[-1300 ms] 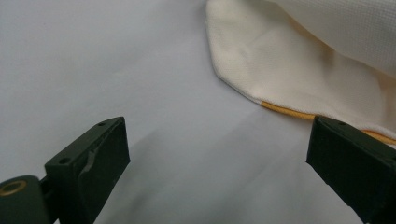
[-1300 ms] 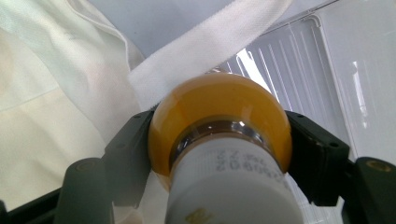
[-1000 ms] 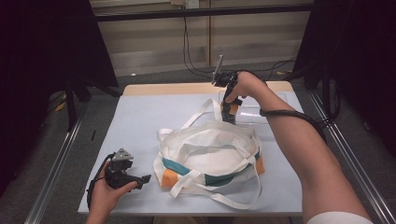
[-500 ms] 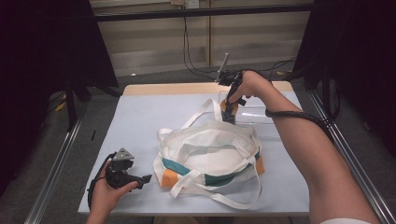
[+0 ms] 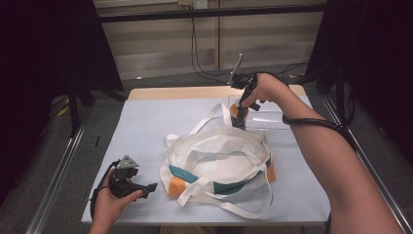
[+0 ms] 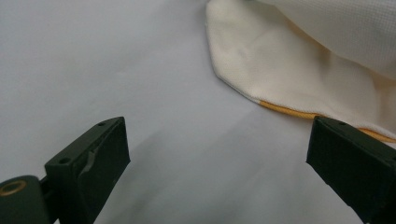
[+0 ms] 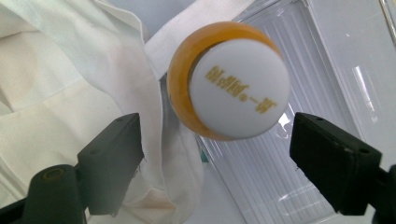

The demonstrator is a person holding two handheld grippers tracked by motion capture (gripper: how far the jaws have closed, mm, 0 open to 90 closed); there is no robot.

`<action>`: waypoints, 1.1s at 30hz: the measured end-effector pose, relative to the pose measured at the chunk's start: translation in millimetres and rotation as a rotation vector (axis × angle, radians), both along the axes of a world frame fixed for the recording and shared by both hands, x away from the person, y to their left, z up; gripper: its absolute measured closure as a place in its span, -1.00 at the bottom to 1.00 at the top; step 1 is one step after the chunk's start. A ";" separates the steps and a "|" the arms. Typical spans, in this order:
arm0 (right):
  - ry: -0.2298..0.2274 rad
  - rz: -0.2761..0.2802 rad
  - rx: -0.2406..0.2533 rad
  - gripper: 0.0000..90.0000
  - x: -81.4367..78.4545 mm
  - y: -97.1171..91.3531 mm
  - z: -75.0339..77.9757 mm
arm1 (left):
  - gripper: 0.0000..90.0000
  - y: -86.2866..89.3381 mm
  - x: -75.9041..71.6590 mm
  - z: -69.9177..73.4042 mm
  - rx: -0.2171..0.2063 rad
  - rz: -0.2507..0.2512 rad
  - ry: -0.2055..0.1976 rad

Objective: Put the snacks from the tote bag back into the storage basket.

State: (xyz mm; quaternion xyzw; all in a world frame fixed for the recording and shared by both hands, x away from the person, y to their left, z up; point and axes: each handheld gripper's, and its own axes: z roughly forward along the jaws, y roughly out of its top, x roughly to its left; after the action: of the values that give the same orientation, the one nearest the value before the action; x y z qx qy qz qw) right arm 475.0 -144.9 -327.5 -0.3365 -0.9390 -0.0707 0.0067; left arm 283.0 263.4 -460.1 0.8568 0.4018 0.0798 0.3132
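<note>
A small bottle (image 7: 233, 79) with a white cap and an orange shoulder stands upright at the left end of a clear plastic tray (image 7: 317, 65), close behind the bag. My right gripper (image 7: 219, 128) hangs straight above it. Its jaws have just been opening and now stand apart on either side of the cap, touching nothing. From above, the bottle (image 5: 238, 118) sits just under the right gripper (image 5: 242, 105). A white tote bag (image 5: 219, 156) with teal and orange panels lies mid-table. My left gripper (image 5: 152, 186) rests open at the front left, aimed at the bag's corner (image 6: 289, 60).
The bag's straps (image 5: 207, 122) trail toward the tray (image 5: 272, 122) and toward the front edge. The pale blue table top (image 5: 146, 122) ends in a wooden strip at the back. Metal rails run along both sides, and cables hang behind the table.
The right gripper's jaws have spread and let go of the bottle, and the hand has lifted slightly up and to the right. The left gripper has stayed still.
</note>
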 end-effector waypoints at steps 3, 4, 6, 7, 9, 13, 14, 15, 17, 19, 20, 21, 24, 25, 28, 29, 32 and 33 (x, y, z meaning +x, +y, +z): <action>-0.005 0.004 0.003 -0.62 -2.2 -1.8 1.2 | -0.88 0.6 -0.1 0.4 0.002 0.001 -0.004; -0.004 -0.001 0.001 -0.62 -3.0 -2.4 2.2 | -0.88 0.7 -0.2 0.4 -0.002 0.004 -0.005; -0.004 -0.007 0.004 -0.62 -4.9 -3.2 3.9 | -0.88 1.3 0.0 0.5 -0.002 0.001 -0.002; -0.012 0.005 0.005 -0.62 -5.0 -4.3 4.1 | -0.88 0.3 -0.6 -0.9 -0.002 0.018 -0.021; -0.012 0.005 0.006 -0.62 -7.7 -4.8 6.1 | -0.88 0.2 -0.4 -1.1 -0.002 0.018 -0.022; -0.008 -0.004 0.008 -0.63 -12.6 -6.5 8.1 | -0.88 -0.9 -0.7 -1.3 -0.002 0.017 -0.020; -0.011 0.006 0.010 -0.63 -13.1 -7.6 8.0 | -0.88 0.0 0.0 0.0 -0.001 0.000 0.000; -0.015 0.010 0.014 -0.63 -14.5 -8.7 8.0 | -0.88 -0.1 0.0 0.0 -0.002 0.000 -0.001; -0.011 0.006 0.010 -0.63 -17.2 -9.3 8.7 | -0.88 -0.3 -0.1 -0.1 0.000 0.000 0.001; -0.010 0.008 0.011 -0.63 -20.3 -10.9 9.3 | -0.88 -0.2 0.1 0.0 -0.001 0.000 0.001; -0.009 -0.001 0.010 -0.63 -21.9 -10.8 9.9 | -0.88 -0.2 0.3 0.1 -0.001 -0.001 0.000; -0.011 0.005 0.012 -0.63 -23.7 -11.6 10.4 | -0.88 -0.1 0.4 0.2 -0.001 -0.001 -0.001; -0.013 0.014 0.012 -0.64 -28.4 -13.1 9.5 | -0.88 0.1 0.5 0.2 -0.002 0.000 0.000; -0.014 0.015 0.008 -0.64 -30.0 -13.5 9.4 | -0.88 0.0 0.5 0.3 -0.002 0.000 0.000; -0.010 0.021 0.012 -0.64 -34.5 -13.9 8.9 | -0.88 -0.7 0.5 0.5 -0.005 -0.001 -0.004; -0.010 0.020 0.011 -0.64 -35.5 -14.2 8.6 | -0.88 -2.0 -0.3 -0.7 -0.001 0.015 -0.026; -0.009 0.028 0.000 -0.65 -38.2 -15.8 9.8 | -0.88 -2.7 -0.5 -0.1 -0.001 0.012 -0.022; -0.012 0.022 0.006 -0.65 -39.5 -15.9 9.8 | -0.88 -3.3 -0.7 -1.1 -0.009 0.017 -0.033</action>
State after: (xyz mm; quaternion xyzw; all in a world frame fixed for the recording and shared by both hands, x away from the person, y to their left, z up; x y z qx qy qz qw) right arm 435.5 -160.8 -317.7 -0.3254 -0.9426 -0.0754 0.0026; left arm 282.3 260.1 -461.1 0.8503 0.4044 0.0948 0.3232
